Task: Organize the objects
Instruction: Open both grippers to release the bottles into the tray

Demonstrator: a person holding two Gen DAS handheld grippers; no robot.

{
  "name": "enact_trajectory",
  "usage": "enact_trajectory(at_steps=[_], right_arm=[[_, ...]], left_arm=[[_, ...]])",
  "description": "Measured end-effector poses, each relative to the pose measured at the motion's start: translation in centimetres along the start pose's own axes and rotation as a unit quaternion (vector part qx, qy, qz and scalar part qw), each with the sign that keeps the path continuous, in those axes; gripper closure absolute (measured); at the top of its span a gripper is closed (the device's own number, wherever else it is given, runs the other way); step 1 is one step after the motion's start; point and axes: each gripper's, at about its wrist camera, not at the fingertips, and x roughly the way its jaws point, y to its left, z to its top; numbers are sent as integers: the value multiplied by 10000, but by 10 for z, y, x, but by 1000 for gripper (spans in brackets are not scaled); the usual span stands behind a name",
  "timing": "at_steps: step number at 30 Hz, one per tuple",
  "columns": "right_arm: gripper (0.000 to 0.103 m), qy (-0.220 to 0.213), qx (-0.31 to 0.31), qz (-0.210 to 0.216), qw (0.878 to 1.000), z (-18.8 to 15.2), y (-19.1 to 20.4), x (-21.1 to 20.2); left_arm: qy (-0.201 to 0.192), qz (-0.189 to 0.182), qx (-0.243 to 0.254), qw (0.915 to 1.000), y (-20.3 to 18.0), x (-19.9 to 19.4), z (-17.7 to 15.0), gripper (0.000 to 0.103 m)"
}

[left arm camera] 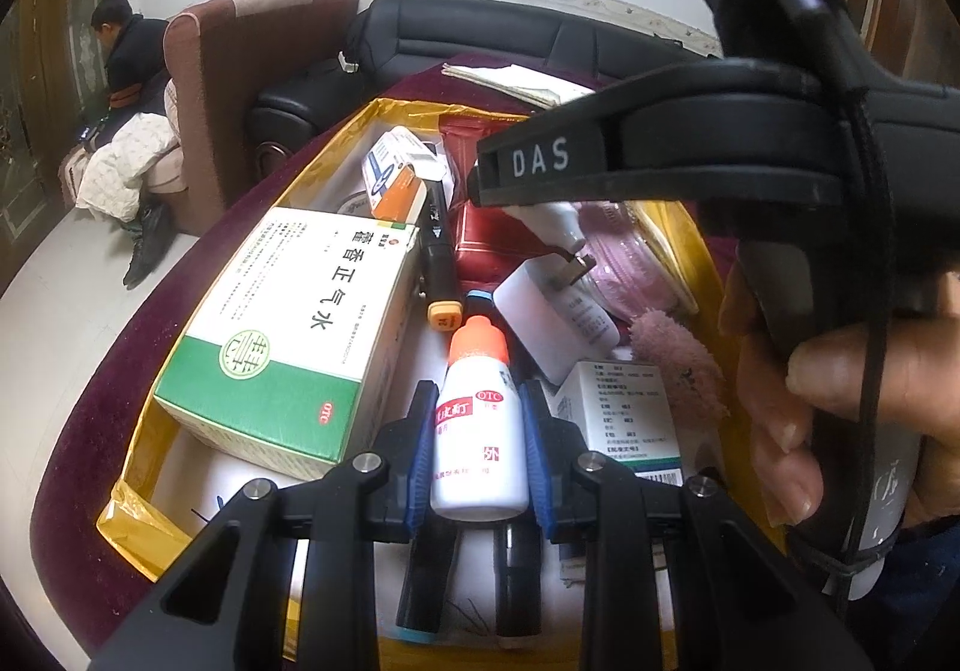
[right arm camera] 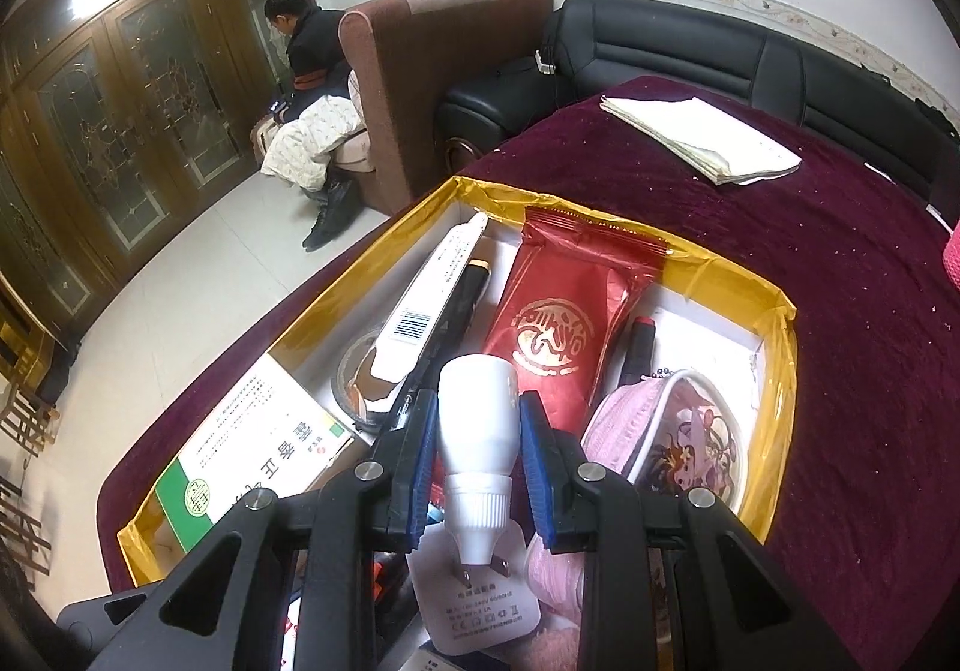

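Observation:
A gold-rimmed box (left arm camera: pixel 144 455) (right arm camera: pixel 780 347) on a dark red cloth holds many items. My left gripper (left arm camera: pixel 478 401) is shut on a small white bottle with an orange cap (left arm camera: pixel 478 431), held above the box. My right gripper (right arm camera: pixel 478 413) is shut on a white tube with a ribbed cap (right arm camera: pixel 478 431), cap toward the camera, over a white charger plug (right arm camera: pixel 480 605). The right gripper also shows in the left wrist view (left arm camera: pixel 528 185), above the box's right part.
In the box lie a green-and-white medicine box (left arm camera: pixel 282 335), a black marker (left arm camera: pixel 438 251), a red packet (right arm camera: pixel 564 323), a pink pouch (right arm camera: pixel 684 431), a pink fluffy item (left arm camera: pixel 678 359) and a small white box (left arm camera: pixel 624 419). Folded paper (right arm camera: pixel 702 137) lies on the cloth. Sofas stand behind.

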Motion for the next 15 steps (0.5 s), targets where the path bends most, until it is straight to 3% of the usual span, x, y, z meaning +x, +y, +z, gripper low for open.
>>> enact_trajectory(at_steps=[15], right_arm=[[73, 166, -6, -62, 9998, 5, 2, 9]], left_arm=[[49, 79, 68, 9999, -4, 4, 2, 77]])
